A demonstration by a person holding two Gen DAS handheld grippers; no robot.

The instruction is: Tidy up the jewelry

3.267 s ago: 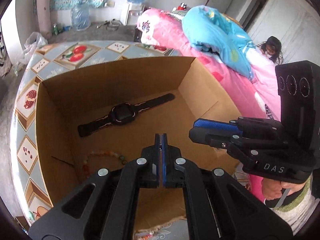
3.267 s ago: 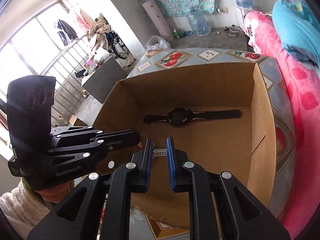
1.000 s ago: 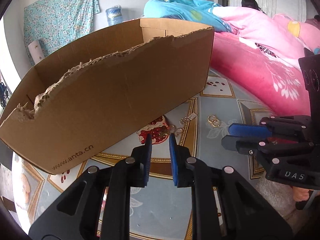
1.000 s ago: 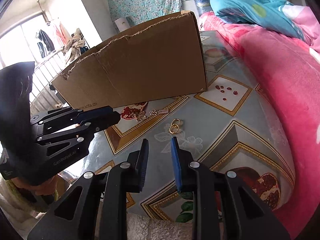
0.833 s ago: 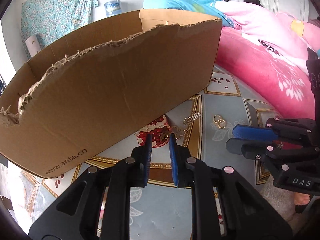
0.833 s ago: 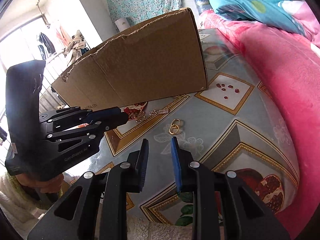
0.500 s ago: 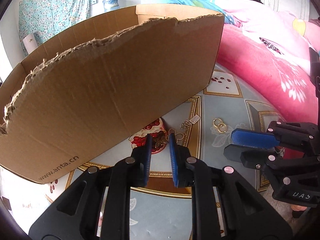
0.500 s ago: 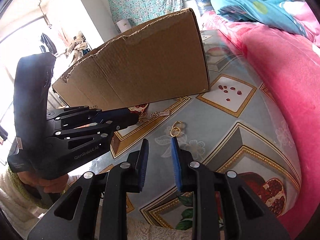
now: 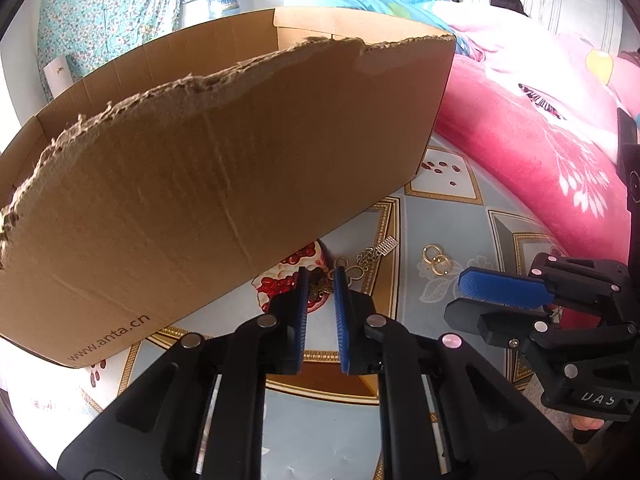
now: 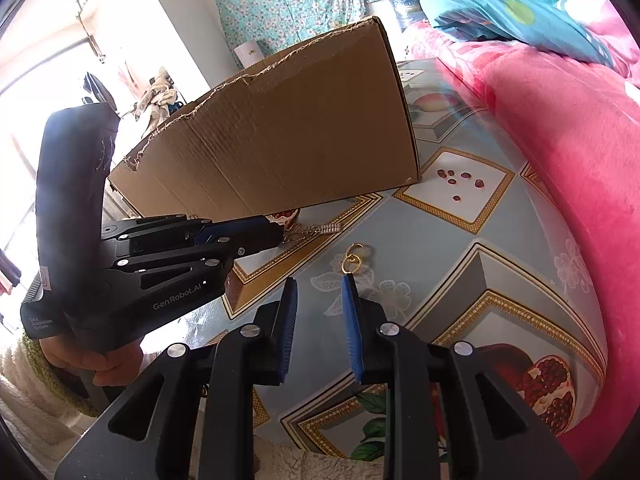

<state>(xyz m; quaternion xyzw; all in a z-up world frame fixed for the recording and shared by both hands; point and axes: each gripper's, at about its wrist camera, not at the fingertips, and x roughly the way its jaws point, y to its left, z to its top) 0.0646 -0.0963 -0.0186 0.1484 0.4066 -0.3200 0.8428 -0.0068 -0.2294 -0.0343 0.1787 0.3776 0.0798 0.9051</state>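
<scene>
We are looking at a fruit-patterned surface (image 9: 440,216) carrying a torn cardboard box (image 9: 200,184); just beside its front wall a bronze chain pendant (image 9: 370,256) is lying, with linked gold rings (image 9: 436,265) near it.

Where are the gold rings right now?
The gold rings lie on the patterned tablecloth, in front of the cardboard box. In the right wrist view they sit just past the right gripper, with the silver chain beyond them toward the box.
</scene>
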